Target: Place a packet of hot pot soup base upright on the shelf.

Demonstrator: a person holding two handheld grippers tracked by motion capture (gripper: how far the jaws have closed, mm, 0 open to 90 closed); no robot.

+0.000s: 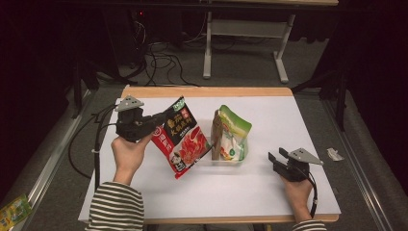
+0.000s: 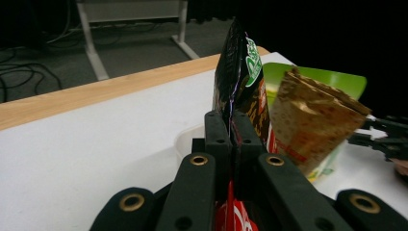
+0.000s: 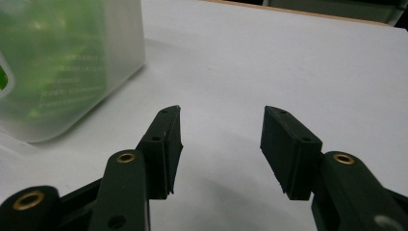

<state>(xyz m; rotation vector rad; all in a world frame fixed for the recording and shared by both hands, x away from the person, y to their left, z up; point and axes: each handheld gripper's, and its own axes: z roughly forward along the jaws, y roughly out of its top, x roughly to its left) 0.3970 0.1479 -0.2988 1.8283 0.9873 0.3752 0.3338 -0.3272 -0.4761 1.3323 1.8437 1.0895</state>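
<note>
So the white table takes up most of the high view, with a wooden edge along the top. Near the middle sits a clear plastic tub, and 2 packets stand in it: a green and white bag and a brown packet just to its left, leaning together. Left of centre, the black and red snack bag hangs tilted in the air, its lower corner just beside the tub. The left gripper is clamped tight on the bag's upper left edge; the left gripper view has both jaws pinched flat on the foil. At the lower right, the right gripper rests low by the table, jaws apart with nothing between them, near the tub's right side.
</note>
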